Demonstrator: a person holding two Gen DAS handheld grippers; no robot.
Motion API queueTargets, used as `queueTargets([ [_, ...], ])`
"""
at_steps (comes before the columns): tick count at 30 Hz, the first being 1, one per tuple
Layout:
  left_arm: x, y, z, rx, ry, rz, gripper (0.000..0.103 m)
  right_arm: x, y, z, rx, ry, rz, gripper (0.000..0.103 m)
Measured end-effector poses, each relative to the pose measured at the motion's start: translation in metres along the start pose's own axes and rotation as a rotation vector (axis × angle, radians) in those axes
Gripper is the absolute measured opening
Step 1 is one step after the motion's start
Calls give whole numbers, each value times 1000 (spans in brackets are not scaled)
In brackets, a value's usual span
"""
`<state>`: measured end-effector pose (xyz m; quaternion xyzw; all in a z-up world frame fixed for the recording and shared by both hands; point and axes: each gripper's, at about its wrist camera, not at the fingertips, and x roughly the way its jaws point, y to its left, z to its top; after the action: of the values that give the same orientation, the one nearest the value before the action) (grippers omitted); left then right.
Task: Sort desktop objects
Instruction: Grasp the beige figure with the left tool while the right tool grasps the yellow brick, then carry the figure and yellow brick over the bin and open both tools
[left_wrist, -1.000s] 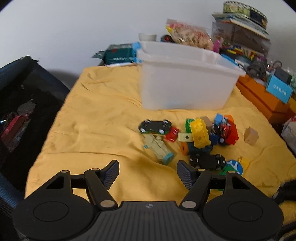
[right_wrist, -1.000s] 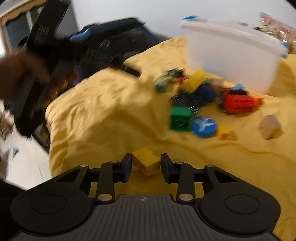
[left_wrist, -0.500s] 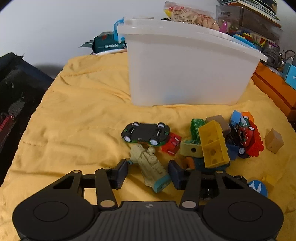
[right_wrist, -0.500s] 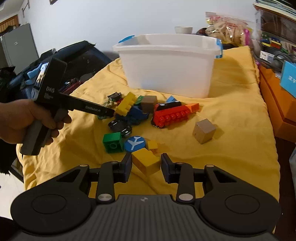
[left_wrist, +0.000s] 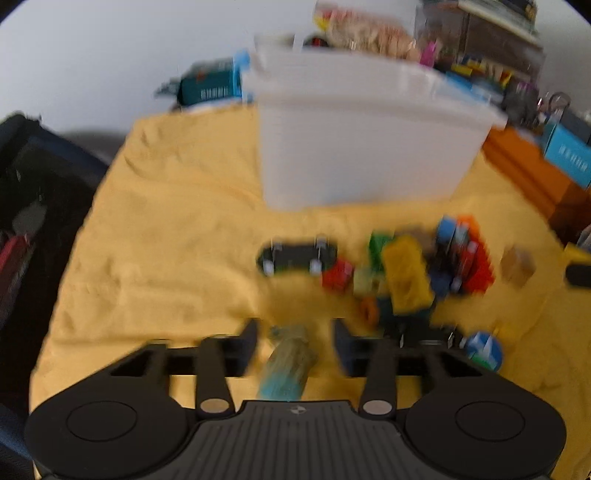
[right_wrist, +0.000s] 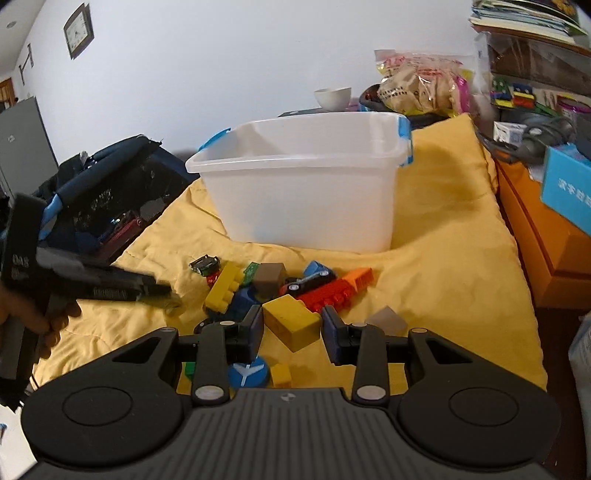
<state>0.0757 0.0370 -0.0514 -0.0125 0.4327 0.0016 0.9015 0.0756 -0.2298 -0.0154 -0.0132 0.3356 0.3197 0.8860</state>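
My right gripper (right_wrist: 292, 328) is shut on a yellow block (right_wrist: 291, 322) and holds it above the toy pile, in front of the white plastic bin (right_wrist: 306, 192). My left gripper (left_wrist: 295, 345) holds a beige toy train with a teal end (left_wrist: 286, 365) between its fingers; this view is blurred. Its fingers touch the toy's sides only loosely as far as I can tell. The left gripper also shows in the right wrist view (right_wrist: 162, 291), low at the left of the pile. The bin (left_wrist: 365, 147) stands behind the toys.
On the yellow cloth (right_wrist: 454, 273) lie a black toy car (left_wrist: 297, 254), a yellow brick (right_wrist: 223, 286), red bricks (right_wrist: 328, 293), a wooden cube (left_wrist: 517, 262), a blue airplane disc (right_wrist: 246, 371). Orange boxes (right_wrist: 543, 240) stand right, a dark bag (right_wrist: 107, 210) left.
My left gripper has closed in around the beige train and drawn back a little with it. My right gripper has risen with the yellow block and moved toward the bin.
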Motion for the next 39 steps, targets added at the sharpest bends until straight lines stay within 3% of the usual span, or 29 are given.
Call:
queueTargets([
  [7, 8, -1, -18, 20, -11, 50, 57, 0, 10, -10, -8, 27, 15, 38],
  [10, -2, 5, -25, 4, -39, 19, 57, -1, 9, -16, 0, 38, 15, 38],
  [11, -4, 6, -27, 24, -46, 7, 54, -1, 8, -18, 6, 41, 15, 38],
  [13, -3, 6, -31, 55, -51, 3, 31, -1, 6, -20, 16, 46, 12, 38],
  [22, -7, 7, -25, 21, -76, -8, 29, -2, 8, -12, 14, 20, 14, 38],
  [28, -51, 5, 18, -8, -211, -22, 29, -6, 2, 11, 59, -44, -5, 38],
  [34, -88, 6, 82, -51, -328, -47, 29, -7, -7, 64, 102, -130, -29, 38],
  [39, -94, 2, 128, -50, -389, -53, 29, -2, -10, 108, 53, -202, -45, 38],
])
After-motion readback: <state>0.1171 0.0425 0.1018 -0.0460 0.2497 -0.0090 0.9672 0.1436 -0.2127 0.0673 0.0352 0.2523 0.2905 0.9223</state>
